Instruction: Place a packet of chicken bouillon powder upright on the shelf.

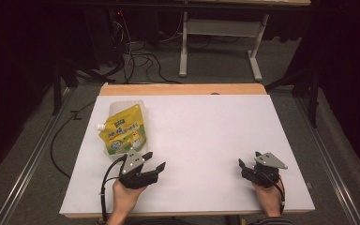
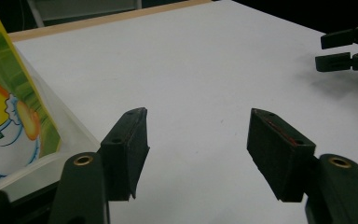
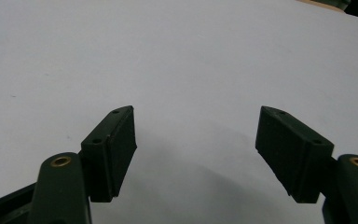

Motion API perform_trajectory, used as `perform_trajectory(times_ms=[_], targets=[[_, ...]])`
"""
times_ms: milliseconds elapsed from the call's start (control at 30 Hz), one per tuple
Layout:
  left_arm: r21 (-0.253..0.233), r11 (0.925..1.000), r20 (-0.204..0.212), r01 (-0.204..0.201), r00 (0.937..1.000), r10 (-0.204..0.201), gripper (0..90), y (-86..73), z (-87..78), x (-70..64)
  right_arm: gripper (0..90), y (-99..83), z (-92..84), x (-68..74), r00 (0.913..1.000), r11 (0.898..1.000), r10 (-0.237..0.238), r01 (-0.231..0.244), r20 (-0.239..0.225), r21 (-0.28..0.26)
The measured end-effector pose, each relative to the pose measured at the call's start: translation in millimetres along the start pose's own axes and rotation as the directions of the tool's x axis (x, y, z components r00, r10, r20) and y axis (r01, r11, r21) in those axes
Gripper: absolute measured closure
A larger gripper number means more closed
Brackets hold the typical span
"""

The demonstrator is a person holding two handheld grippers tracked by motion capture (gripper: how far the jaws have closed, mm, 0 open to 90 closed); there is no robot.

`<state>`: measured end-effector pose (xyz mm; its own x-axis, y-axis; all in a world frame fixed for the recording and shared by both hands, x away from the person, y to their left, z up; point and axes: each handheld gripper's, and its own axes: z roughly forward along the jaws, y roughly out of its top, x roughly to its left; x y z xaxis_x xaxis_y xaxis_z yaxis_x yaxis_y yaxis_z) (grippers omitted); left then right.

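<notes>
A yellow and green spouted pouch (image 1: 122, 131) lies flat on the left part of the white table top (image 1: 192, 140), its white cap pointing left. My left gripper (image 1: 153, 160) sits just below and right of the pouch, jaws open and empty. In the left gripper view the pouch (image 2: 9, 126) lies close beside the left jaw, and the gap of that gripper (image 2: 198, 140) holds only bare table. My right gripper (image 1: 249, 158) rests near the table's front right, open and empty. In its own view the right gripper (image 3: 196, 140) faces plain white surface.
The white sheet covers a wooden table whose far edge (image 1: 183, 89) shows bare wood. Beyond it stand a grey desk frame (image 1: 220, 42) and loose cables (image 1: 136, 56) on the floor. In the left gripper view the right gripper (image 2: 349, 51) shows at the far right.
</notes>
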<state>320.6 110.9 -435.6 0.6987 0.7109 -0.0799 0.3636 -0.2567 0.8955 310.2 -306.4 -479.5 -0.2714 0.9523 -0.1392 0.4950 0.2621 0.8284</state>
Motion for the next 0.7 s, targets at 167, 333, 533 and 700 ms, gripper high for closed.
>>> perform_trajectory(times_ms=[167,333,533,700], targets=[[0.008,1.0,0.014,0.003,0.9999,-0.003,38.3,1.2,8.9,-1.1,29.2,0.0,0.0,0.0,1.0,1.0,0.001,-0.001,0.003,0.0],[0.033,0.9995,0.022,-0.005,0.9997,0.004,38.6,-0.2,19.4,-3.4,29.2,0.1,0.4,0.8,1.0,1.0,0.001,-0.001,0.003,0.001],[0.038,0.9993,0.023,-0.006,0.9997,0.005,38.7,0.0,24.9,-3.8,29.2,0.1,0.3,0.7,1.0,1.0,0.0,0.0,0.004,0.005],[0.041,0.9992,0.021,-0.005,0.9998,0.005,39.1,-1.4,31.4,-3.9,29.2,0.2,0.7,0.8,1.0,1.0,-0.004,0.004,0.005,0.002]])
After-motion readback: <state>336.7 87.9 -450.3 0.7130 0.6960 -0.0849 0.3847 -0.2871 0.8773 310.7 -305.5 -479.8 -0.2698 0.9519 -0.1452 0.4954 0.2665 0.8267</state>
